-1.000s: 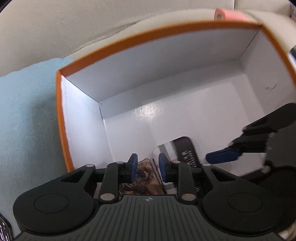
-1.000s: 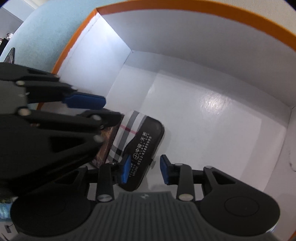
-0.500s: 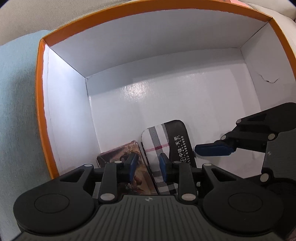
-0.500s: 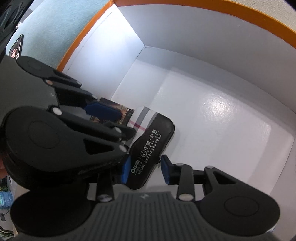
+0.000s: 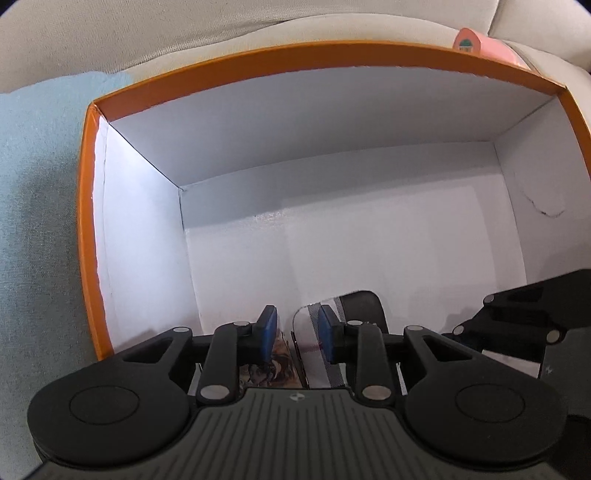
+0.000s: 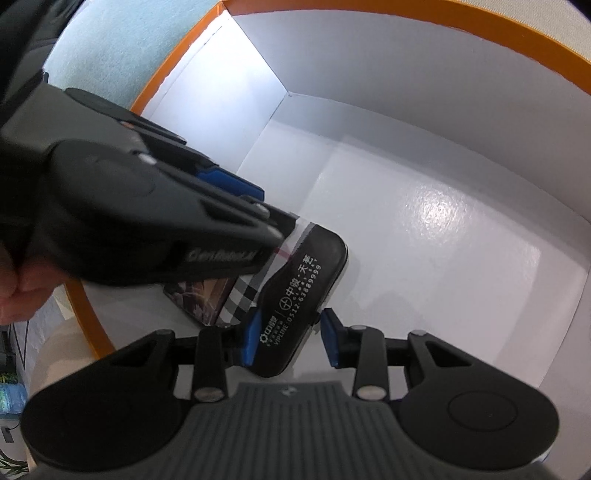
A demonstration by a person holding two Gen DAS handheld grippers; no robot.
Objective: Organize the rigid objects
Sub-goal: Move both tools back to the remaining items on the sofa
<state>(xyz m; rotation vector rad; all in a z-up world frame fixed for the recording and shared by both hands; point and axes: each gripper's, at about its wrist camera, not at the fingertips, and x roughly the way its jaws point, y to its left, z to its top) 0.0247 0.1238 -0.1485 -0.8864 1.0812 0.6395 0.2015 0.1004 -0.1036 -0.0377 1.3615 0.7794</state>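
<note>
An orange box (image 5: 86,236) with white walls (image 6: 406,81) holds two flat items side by side at its near left. One is a plaid and black case (image 6: 303,280) with white lettering, the other a picture-printed pack (image 6: 199,295). My left gripper (image 5: 297,328) points down over the seam between the pack (image 5: 273,365) and the case (image 5: 360,306), its pads apart and pressing nothing. Seen from the right wrist, the left gripper (image 6: 273,218) hides the case's far left corner. My right gripper (image 6: 291,339) straddles the case's near end, with a white slit beside its right pad.
The box rests on a pale blue cloth (image 5: 37,221) over a beige cushion (image 5: 221,29). A pink object (image 5: 480,46) peeks over the box's far right rim. A hand (image 6: 11,291) holds the left gripper. The right gripper's fingers (image 5: 524,310) reach in from the right.
The left gripper has sunk deeper into the box, and now covers more of the plaid case in the right wrist view. The right gripper has stayed over the case.
</note>
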